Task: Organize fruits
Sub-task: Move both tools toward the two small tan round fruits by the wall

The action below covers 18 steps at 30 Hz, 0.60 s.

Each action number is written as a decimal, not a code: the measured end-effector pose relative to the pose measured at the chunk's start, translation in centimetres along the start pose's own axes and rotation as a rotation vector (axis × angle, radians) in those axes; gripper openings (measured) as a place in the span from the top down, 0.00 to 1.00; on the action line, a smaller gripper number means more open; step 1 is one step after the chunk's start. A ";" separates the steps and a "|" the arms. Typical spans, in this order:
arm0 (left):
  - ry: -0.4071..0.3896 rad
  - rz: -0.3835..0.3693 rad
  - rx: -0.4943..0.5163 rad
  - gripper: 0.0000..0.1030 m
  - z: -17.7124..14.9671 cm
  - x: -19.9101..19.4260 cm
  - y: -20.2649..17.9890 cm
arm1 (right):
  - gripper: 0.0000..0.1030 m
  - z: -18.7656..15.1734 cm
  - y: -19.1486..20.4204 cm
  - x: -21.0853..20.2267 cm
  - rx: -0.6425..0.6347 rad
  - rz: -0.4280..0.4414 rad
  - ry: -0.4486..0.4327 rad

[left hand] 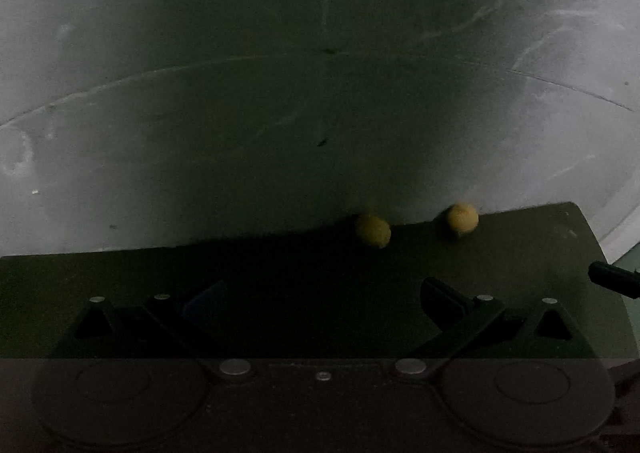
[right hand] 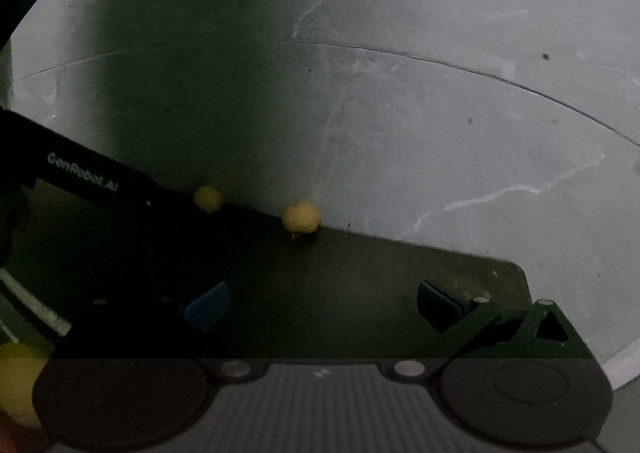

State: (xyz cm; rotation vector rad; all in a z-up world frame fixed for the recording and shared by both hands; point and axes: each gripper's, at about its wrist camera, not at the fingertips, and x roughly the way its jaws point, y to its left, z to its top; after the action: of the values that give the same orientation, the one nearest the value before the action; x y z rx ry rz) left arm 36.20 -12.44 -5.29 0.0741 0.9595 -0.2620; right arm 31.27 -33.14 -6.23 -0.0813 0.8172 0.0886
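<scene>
It is dim here, and both grippers hang low over a dark green mat [left hand: 280, 293] spread on a grey, scuffed floor [left hand: 200, 53]. The left gripper [left hand: 324, 305] has its 2 fingers spread wide with nothing between them; the right gripper [right hand: 324, 305] is parted the same way, its blue pads [right hand: 208, 309] bare and empty.

2 small yellow fruits sit at the far edge of the mat, near each other but apart. In the left wrist view the nearer fruit [left hand: 373, 231] lies at 12 o'clock ahead of the fingers and the other fruit [left hand: 462, 217] at about 1 o'clock. In the right wrist view they show at 11 o'clock [right hand: 208, 197] and 12 o'clock [right hand: 301, 217], with the left gripper's black body [right hand: 80, 173] reaching in from 9 o'clock.
</scene>
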 end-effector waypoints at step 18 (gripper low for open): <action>0.016 -0.011 -0.087 0.20 1.5 3.8 -0.1 | 0.38 2.1 1.0 4.6 -0.023 0.061 -0.031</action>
State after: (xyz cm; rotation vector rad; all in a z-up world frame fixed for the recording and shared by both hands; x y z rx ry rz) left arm 39.47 -13.53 -7.55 -0.0085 0.9859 -0.2300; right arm 35.78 -31.71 -8.18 -0.0759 0.7883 0.1567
